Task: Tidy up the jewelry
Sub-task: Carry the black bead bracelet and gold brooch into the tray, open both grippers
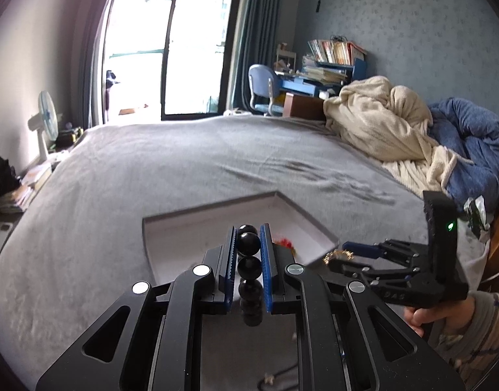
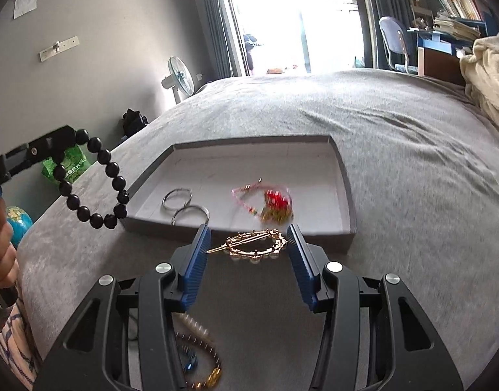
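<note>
My left gripper [image 1: 248,239] is shut on a black bead bracelet [image 1: 249,262], held in the air above the near edge of a shallow grey tray [image 1: 217,208]. In the right wrist view the bracelet [image 2: 96,192] hangs from the left gripper [image 2: 58,145] left of the tray [image 2: 345,176]. My right gripper [image 2: 248,238] is open, its fingers either side of a gold pearl hair clip [image 2: 252,244] on the bed just before the tray. The tray holds two silver hoops [image 2: 184,205] and a pink and red bracelet [image 2: 269,202].
A grey bedspread [image 2: 396,163] covers the bed. A pearl and gold bead strand [image 2: 200,355] lies on it under my right gripper. Cream and blue blankets [image 1: 396,130] are piled at the right. A fan [image 1: 45,120] stands left of the bed.
</note>
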Demonstrator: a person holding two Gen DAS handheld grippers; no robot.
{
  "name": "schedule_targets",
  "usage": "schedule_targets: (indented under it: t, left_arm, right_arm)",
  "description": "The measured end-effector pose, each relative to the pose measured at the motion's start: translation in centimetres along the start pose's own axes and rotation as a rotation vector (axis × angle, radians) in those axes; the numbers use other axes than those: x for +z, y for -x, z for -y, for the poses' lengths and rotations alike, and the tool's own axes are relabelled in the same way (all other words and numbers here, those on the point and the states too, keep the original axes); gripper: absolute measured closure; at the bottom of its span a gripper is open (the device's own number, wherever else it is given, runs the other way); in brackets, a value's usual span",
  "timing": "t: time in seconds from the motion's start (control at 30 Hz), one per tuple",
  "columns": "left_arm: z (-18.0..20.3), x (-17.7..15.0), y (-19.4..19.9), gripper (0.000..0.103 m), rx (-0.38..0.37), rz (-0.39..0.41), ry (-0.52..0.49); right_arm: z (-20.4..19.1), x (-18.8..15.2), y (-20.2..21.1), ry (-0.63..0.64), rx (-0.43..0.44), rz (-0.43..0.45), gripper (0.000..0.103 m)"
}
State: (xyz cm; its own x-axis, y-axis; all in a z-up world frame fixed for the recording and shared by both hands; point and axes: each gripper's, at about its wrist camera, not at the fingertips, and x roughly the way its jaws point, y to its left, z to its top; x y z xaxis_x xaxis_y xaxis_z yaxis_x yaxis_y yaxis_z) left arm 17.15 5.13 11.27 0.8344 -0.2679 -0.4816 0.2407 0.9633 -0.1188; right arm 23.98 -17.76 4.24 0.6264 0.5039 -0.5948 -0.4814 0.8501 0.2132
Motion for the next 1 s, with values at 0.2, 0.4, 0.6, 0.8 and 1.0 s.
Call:
schedule_targets:
  t: [0.2,0.4,0.6,0.8,1.0]
  left_arm:
    - [0.1,1.5,-1.8,0.088,0.002,0.01,-0.008]
    - [-0.8,1.2,-4.3,0.088,0.017,-0.022,0.01]
    - [-2.1,-0.4,-6.6,0.088,0.032,-0.071,0.031]
    - [-3.3,-2.6,-8.2,0.088,0.062,-0.128,0.051]
    - [-3.8,-4.1,-9.0,0.088,0.09,-0.164,0.054]
  right_arm:
    - [1.3,2.1,-2.1,0.005,-0.029,-0.013,0.054]
    - [2.5,3.1,-5.0,0.015,-0.061,-0.057,0.054]
    - [3.4,2.5,-7.6,0.015,-0.083,-0.106,0.054]
    - [3.6,1.6,-8.7,0.019,-0.085,-0.124,0.054]
    - [3.9,1.3,-9.2,0.012,-0.086,-0.128,0.054]
